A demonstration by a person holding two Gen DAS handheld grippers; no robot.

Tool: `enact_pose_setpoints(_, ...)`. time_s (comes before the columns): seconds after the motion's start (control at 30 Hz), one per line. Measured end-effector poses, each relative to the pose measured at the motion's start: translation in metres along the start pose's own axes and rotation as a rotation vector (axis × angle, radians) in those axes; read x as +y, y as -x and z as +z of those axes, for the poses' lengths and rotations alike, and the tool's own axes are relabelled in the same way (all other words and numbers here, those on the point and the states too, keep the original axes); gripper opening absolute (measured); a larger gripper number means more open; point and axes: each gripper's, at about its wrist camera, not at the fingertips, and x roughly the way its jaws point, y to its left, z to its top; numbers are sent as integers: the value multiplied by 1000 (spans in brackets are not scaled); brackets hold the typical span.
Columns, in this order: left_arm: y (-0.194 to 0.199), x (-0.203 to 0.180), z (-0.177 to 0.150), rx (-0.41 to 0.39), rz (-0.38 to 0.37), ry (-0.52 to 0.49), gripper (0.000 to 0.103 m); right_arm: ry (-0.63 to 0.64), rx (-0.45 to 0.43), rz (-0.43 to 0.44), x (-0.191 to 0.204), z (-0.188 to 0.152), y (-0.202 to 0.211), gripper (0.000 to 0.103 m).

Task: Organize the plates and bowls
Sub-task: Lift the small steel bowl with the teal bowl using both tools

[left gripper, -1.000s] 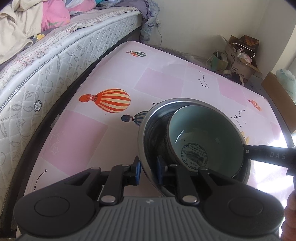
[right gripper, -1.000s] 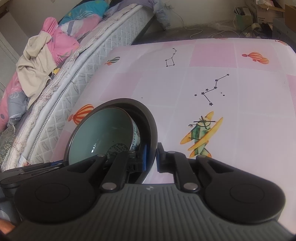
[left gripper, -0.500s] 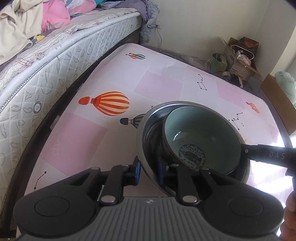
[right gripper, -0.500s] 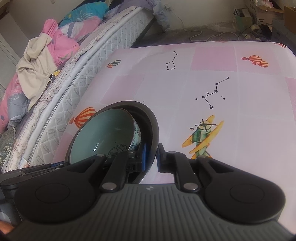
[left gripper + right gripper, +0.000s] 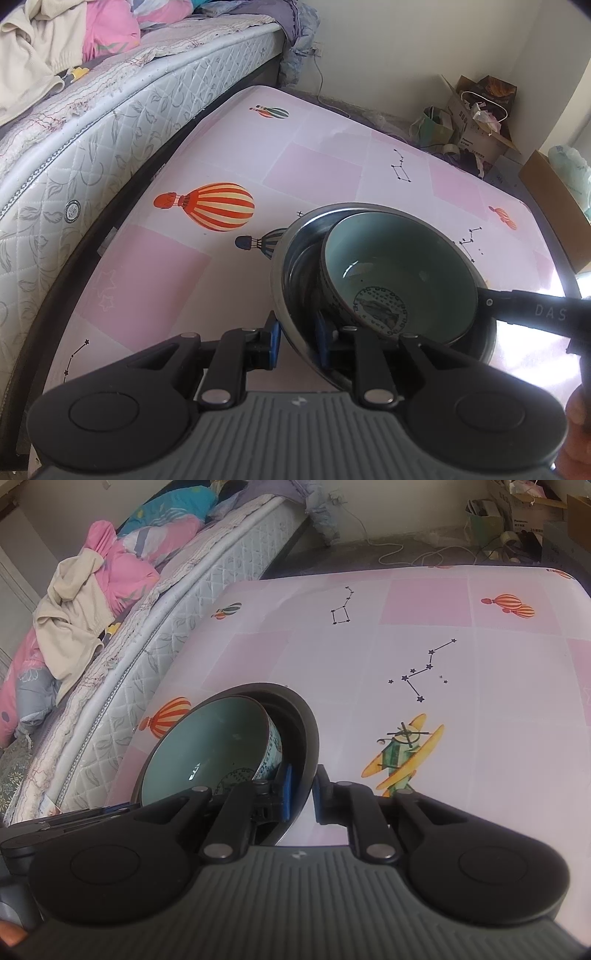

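Observation:
A steel bowl (image 5: 295, 258) holds a pale green ceramic bowl (image 5: 399, 266) that leans tilted inside it. My left gripper (image 5: 295, 347) is shut on the steel bowl's near rim, one pad outside and one inside. My right gripper (image 5: 301, 794) is shut on the opposite rim of the same steel bowl (image 5: 306, 731), with the green bowl (image 5: 214, 746) to its left. Both hold the bowls above the pink table (image 5: 310, 177). The right gripper's finger shows in the left wrist view (image 5: 532, 310).
A mattress (image 5: 110, 107) with piled clothes (image 5: 74, 627) runs along the table's left side. Cardboard boxes and bags (image 5: 476, 114) stand on the floor beyond the far end. The table (image 5: 480, 664) bears printed balloons, stars and a plane.
Both grippers have lifted the nested bowls a little and carried them slightly toward the far side; the grip on the rim is unchanged.

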Motion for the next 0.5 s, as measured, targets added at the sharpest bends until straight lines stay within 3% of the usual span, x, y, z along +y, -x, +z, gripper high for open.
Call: enact_pose_setpoints(0.5, 7, -2, 4, -19, -10, 7, 20, -5, -18, 4, 1, 7, 8, 11)
